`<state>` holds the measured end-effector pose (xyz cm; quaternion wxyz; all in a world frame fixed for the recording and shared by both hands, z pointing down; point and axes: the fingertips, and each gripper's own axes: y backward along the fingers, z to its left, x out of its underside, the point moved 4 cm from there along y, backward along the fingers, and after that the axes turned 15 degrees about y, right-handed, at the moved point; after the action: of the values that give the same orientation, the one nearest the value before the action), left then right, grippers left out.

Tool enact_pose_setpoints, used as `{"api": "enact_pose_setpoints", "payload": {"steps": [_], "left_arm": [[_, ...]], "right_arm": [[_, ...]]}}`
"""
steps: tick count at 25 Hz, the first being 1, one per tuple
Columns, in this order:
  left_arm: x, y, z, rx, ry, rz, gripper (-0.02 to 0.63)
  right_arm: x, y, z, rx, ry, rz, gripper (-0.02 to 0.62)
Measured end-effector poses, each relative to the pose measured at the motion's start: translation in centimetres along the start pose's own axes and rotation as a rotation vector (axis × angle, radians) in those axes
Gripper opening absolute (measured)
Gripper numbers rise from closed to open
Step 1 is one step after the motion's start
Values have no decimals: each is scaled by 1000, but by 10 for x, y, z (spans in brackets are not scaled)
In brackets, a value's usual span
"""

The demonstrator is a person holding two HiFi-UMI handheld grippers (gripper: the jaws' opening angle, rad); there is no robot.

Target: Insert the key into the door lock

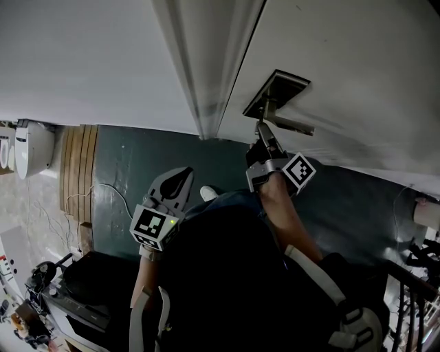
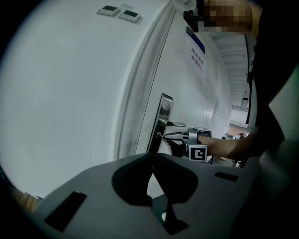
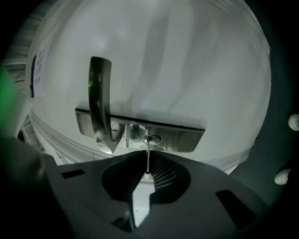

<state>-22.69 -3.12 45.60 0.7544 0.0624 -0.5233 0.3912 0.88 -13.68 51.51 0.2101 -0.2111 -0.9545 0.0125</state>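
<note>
Right hand-held gripper (image 3: 145, 158) is up at the door (image 3: 196, 70), jaws pinching the key (image 3: 147, 161). The key is seen edge-on as a thin blade running from the jaw pads straight to the keyhole (image 3: 152, 138). The blade tip meets the slot; can't tell how deep it sits.

The keyhole is in a brushed-metal lock plate (image 3: 187, 138), mid-plate, just beside the base of the lever handle (image 3: 99, 102). In the right gripper view the handle sits left of the keyhole, and the key doesn't touch it.

Head view agrees: the right hand-held gripper (image 1: 262, 132) has its tips against the lock plate (image 1: 278, 89), right under the handle (image 1: 294, 126), with the marker cube facing the camera.

Left hand-held gripper (image 2: 153, 161) has its jaws pressed together with nothing between them. In the head view it (image 1: 181, 177) is held low, well away from the door and touching nothing.

The left gripper view looks along the white wall (image 2: 70, 93) and door frame (image 2: 140, 107) towards the lock plate, and shows the right hand-held gripper side-on, nose at the plate. There is a blue-headed notice (image 2: 196, 56) on the door higher up, and two small wall panels (image 2: 119, 12) on the wall.

Floor (image 1: 130, 158) is dark green.
</note>
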Motion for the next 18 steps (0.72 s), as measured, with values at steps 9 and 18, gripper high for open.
{"api": "enact_pose_setpoints", "payload": {"steps": [9,18], "left_arm": [[3,-7,-1,-4,-4,15,9],[1,-7,-7,3,-5,22,9]], "right_arm": [[-14,-15,-7,3,4,-9,34],[-15,-18,-3,-21,19,-36,34]]}}
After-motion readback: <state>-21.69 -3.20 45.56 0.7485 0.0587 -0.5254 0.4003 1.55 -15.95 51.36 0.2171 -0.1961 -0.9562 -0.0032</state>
